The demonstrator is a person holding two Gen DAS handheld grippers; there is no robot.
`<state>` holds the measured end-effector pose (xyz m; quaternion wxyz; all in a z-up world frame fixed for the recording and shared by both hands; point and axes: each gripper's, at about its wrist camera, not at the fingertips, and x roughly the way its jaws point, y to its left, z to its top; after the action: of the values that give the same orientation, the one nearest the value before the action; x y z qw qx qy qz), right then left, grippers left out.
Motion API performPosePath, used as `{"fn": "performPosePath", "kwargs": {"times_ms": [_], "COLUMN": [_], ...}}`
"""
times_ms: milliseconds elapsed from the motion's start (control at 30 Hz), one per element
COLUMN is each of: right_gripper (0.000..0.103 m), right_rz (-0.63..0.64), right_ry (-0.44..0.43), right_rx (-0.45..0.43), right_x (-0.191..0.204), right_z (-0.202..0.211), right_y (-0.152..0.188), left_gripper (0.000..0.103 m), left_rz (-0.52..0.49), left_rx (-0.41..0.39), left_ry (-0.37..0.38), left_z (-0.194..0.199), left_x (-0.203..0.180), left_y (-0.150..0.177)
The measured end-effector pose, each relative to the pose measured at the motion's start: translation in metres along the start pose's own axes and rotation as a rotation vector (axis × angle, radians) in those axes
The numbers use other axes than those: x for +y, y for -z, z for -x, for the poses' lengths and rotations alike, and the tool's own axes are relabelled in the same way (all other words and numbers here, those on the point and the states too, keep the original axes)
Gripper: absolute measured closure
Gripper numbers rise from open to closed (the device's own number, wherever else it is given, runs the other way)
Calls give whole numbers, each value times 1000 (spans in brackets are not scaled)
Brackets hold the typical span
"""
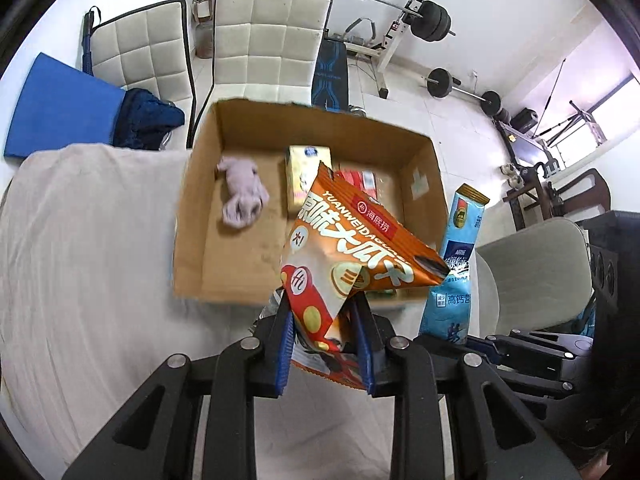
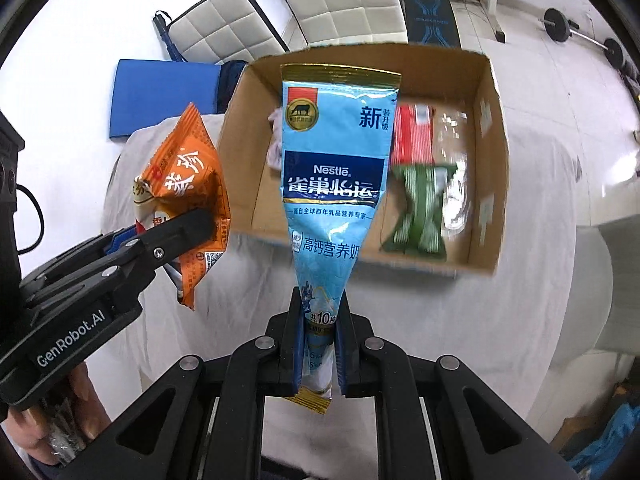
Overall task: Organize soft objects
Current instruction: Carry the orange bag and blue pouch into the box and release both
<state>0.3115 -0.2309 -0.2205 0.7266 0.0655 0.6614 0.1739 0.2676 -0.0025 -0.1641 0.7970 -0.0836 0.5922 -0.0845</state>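
nearest the left wrist camera, the left gripper (image 1: 324, 332) is clamped on the lower end of an orange snack bag (image 1: 352, 240), which juts up and forward with its top over the near wall of the cardboard box (image 1: 240, 284). the right gripper (image 2: 320, 344) is pinched on the bottom of a tall blue milk powder pouch (image 2: 336, 168), held upright just short of the same box and beside the orange bag. both packs are in the air, so judging by this, two items are carried but not yet placed. inside the box already lie a lilac cloth bundle (image 1: 242, 194), a yellow pack (image 1: 306, 172), a red and white pack (image 2: 414, 136), a green striped pack (image 2: 418, 216) and a clear wrapper (image 2: 454, 184), so part of the sorting looks done. free floor shows in the box's near left part, between the lilac bundle and the near wall; the right half is crowded. the box sits on a cloth-covered table (image 1: 80, 240), and its near wall is the edge each pack must clear. the two grippers are close together, so they could bump if both drop in at once. beyond the box stand white padded chairs (image 1: 264, 40).
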Motion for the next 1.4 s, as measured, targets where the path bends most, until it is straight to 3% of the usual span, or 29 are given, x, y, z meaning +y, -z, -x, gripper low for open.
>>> {"fn": "performPosePath", "kwargs": {"times_ms": [200, 433, 633, 867, 933, 1000, 1033, 1167, 1400], "right_gripper": [90, 90, 90, 84, 64, 48, 46, 46, 42], "right_rz": [-11, -44, -47, -39, -45, -48, -53, -66, -84], "right_ry": [39, 86, 101, 111, 114, 106, 114, 132, 200], "right_rx": [25, 84, 166, 224, 235, 238, 231, 206, 138], "right_x": [3, -12, -21, -22, -21, -21, -22, -26, -37], "right_z": [-28, -83, -132, -160, -163, -162, -161, -149, -124], "right_y": [-54, -104, -115, -116, -114, -113, -113, -114, -102], "left_gripper": [79, 79, 79, 77, 76, 72, 70, 64, 37], "left_rz": [17, 39, 63, 56, 61, 60, 63, 67, 50], "left_rx": [108, 222, 305, 349, 348, 340, 336, 310, 217], "left_ry": [7, -3, -12, -60, -68, -73, -75, -82, -112], "left_z": [-45, -98, -141, -158, -159, -156, -155, -143, -117], "left_x": [14, 27, 37, 40, 39, 38, 38, 35, 36], "left_y": [-40, -65, -71, -72, -73, -74, -75, -77, -77]}}
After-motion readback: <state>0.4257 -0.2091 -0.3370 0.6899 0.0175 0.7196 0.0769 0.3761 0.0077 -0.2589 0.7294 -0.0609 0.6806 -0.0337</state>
